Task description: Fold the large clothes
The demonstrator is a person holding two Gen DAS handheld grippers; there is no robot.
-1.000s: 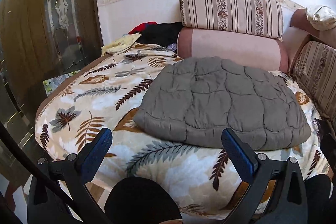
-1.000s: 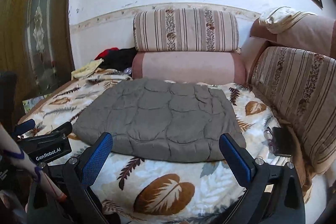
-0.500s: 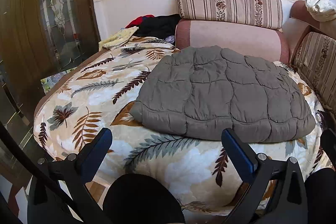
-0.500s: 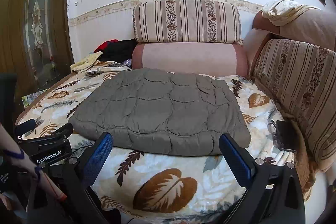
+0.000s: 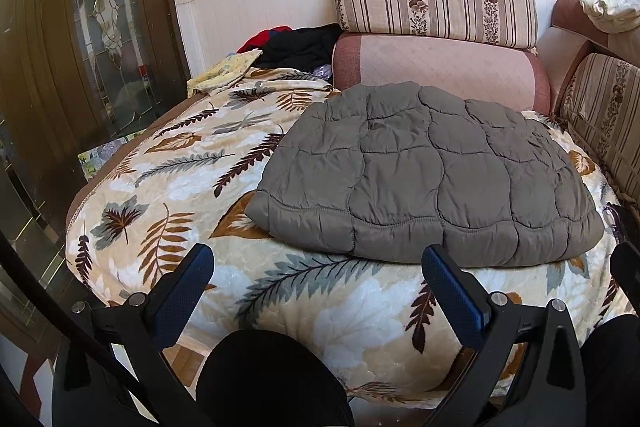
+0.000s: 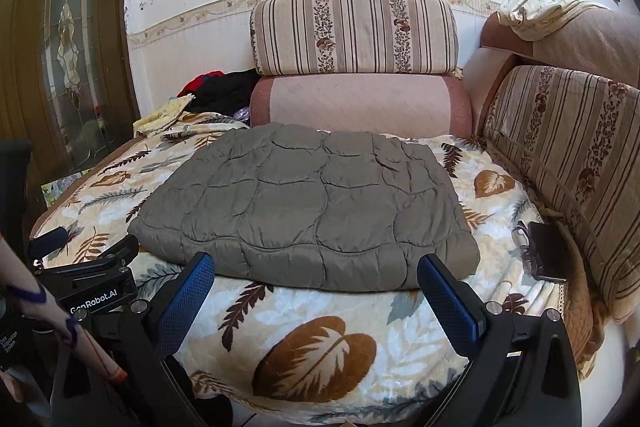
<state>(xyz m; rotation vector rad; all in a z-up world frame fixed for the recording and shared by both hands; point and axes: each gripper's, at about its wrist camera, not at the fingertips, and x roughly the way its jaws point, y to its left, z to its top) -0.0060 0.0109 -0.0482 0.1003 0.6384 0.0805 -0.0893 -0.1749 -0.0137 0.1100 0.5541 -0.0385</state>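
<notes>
Your left claw (image 5: 316, 283) hangs with its jaws spread wide and empty, just short of the near edge of the grey quilted garment (image 5: 428, 175). Your right claw (image 6: 314, 287) is likewise gaping and holds nothing, its blue pads (image 6: 448, 297) framing the garment's near hem without touching it. You have that garment lying flat in a folded rectangle on the leaf-print blanket (image 6: 320, 347) covering the bed. Beyond it, at the far side, a pink bolster (image 6: 360, 103) carries a striped cushion (image 6: 352, 33). Far left lies a heap of dark and red clothes (image 5: 296, 45).
</notes>
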